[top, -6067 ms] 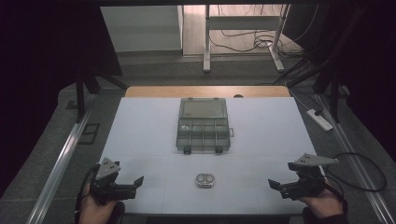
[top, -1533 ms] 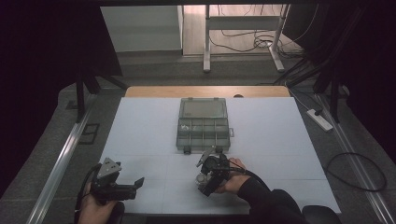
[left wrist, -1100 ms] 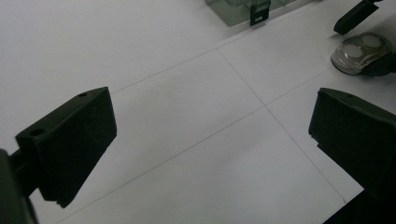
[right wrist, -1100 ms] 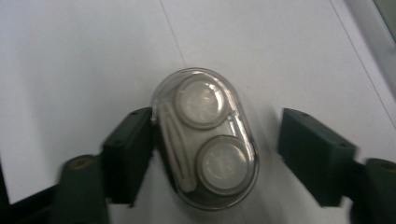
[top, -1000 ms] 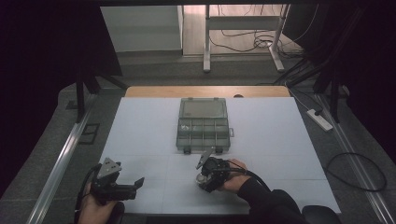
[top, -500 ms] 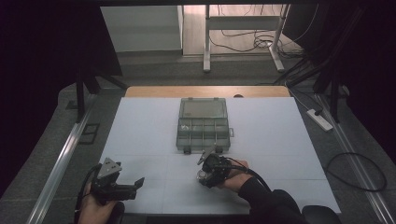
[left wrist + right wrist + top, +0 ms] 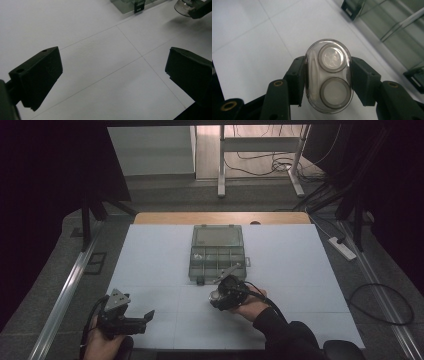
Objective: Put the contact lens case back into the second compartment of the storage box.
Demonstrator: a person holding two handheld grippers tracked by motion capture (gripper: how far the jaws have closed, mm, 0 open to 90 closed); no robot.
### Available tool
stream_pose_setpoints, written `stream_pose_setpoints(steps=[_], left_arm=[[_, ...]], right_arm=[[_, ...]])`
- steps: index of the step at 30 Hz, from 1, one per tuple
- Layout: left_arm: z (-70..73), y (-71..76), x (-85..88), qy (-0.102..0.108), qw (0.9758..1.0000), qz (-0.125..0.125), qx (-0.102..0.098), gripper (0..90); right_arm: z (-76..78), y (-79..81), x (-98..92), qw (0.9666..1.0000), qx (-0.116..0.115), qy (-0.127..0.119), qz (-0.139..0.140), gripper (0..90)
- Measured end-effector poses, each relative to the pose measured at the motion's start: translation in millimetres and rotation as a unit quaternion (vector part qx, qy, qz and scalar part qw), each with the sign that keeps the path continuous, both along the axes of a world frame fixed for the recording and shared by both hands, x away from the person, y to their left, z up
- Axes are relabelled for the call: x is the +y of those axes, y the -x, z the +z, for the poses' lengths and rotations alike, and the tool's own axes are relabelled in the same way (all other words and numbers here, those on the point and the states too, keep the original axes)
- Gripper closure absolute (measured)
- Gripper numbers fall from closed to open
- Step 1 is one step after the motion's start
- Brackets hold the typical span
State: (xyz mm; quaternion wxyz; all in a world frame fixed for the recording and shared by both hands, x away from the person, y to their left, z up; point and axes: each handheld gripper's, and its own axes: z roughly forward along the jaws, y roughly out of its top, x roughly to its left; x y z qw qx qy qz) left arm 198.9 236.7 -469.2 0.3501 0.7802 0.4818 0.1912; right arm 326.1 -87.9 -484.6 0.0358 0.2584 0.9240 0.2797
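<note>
The right gripper [image 7: 328, 75] has its jaws clamped on a small clear capsule [image 7: 328, 75] with two round inserts, held just above the white surface [image 7: 155, 255], close in front of the open organizer box [image 7: 218, 252]. This looks like the carrying step; next would be lining the capsule up over a compartment. The left gripper [image 7: 132, 320] rests at the near-left, jaws wide apart and empty.
</note>
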Motion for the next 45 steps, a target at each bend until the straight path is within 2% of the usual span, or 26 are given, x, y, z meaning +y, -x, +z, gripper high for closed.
stream_pose_setpoints(steps=[11,24,25,29,37,38,45], left_arm=[[-0.1,-0.2,0.1,0.001,1.0,0.0,0.001,1.1],[-0.2,-0.6,0.4,0.003,1.0,0.0,0.003,1.3],[-0.2,-0.6,0.4,0.003,1.0,0.0,0.003,1.3],[-0.3,-0.7,0.5,0.004,1.0,-0.001,0.003,1.3],[-0.3,-0.9,0.8,0.004,1.0,-0.001,0.004,1.4],[-0.3,-0.9,0.8,0.004,1.0,-0.001,0.004,1.4],[-0.3,-0.8,0.5,0.003,1.0,-0.003,0.005,1.4]], right_arm=[[9.3,-13.0,5.5,0.9992,-0.01,-0.021,-0.032,48.5],[12.8,-32.5,14.2,0.9953,-0.026,-0.037,-0.086,48.6],[12.5,-36.2,16.4,0.9943,-0.026,-0.035,-0.097,48.6],[11.3,-42.1,19.1,0.9928,-0.027,-0.039,-0.11,48.6],[10.8,-60.3,27.3,0.9864,-0.03,-0.047,-0.155,48.6],[10.8,-60.3,27.3,0.9864,-0.03,-0.047,-0.155,48.6],[10.6,-75.8,34.2,0.9793,-0.027,-0.054,-0.193,48.6]])
